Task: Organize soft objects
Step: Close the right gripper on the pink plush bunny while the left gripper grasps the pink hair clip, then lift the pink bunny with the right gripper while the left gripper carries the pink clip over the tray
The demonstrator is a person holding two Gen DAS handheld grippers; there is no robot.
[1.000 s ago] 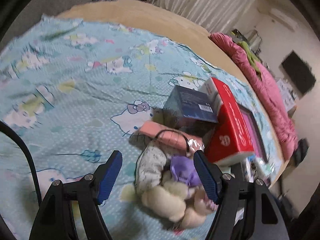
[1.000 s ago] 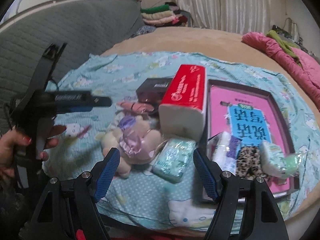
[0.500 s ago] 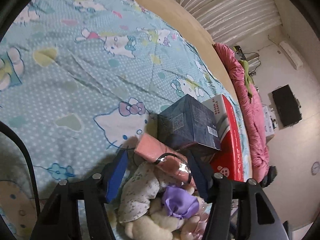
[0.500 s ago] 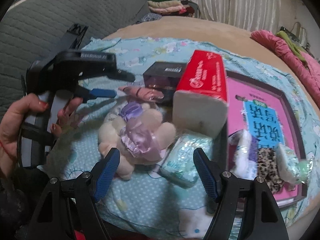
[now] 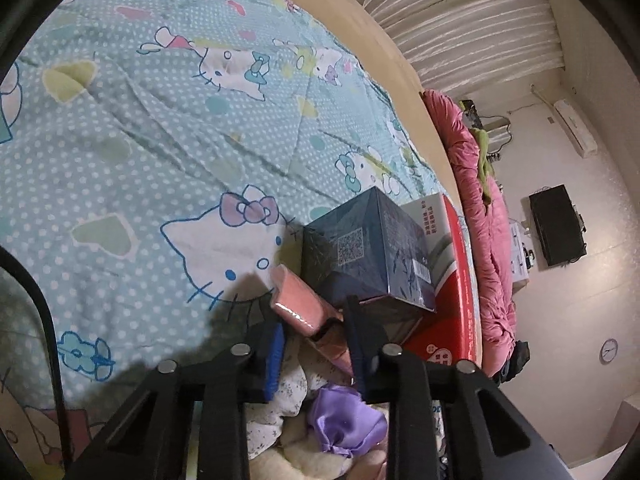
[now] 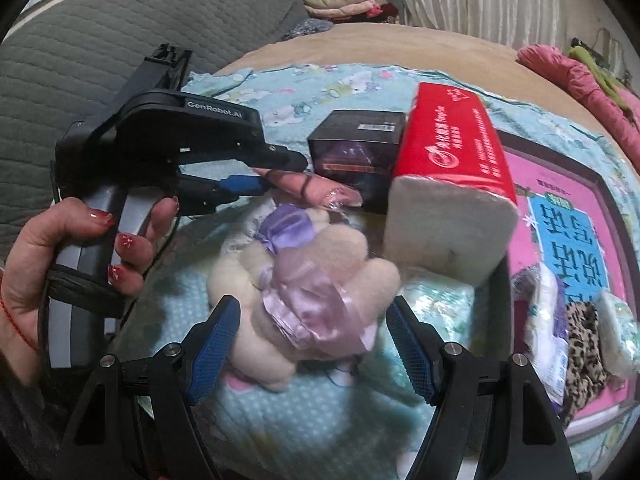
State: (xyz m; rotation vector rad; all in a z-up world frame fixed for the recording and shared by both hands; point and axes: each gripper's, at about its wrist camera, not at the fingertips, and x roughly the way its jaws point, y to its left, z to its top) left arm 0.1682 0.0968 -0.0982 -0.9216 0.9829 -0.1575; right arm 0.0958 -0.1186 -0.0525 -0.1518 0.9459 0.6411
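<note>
The left gripper (image 5: 316, 354) jaws have just been closing and now grasp the pink packet (image 5: 298, 300) beside the plush toy (image 6: 304, 288); the right gripper (image 6: 312, 344) jaws, narrowing too, remain released around that toy.

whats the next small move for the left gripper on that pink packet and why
Probably finish closing on the pink packet, then lift it straight up. The left gripper has just been closing with the packet's end between its fingers, and the packet lies over the plush toy against the dark box, so dragging sideways might snag.
</note>
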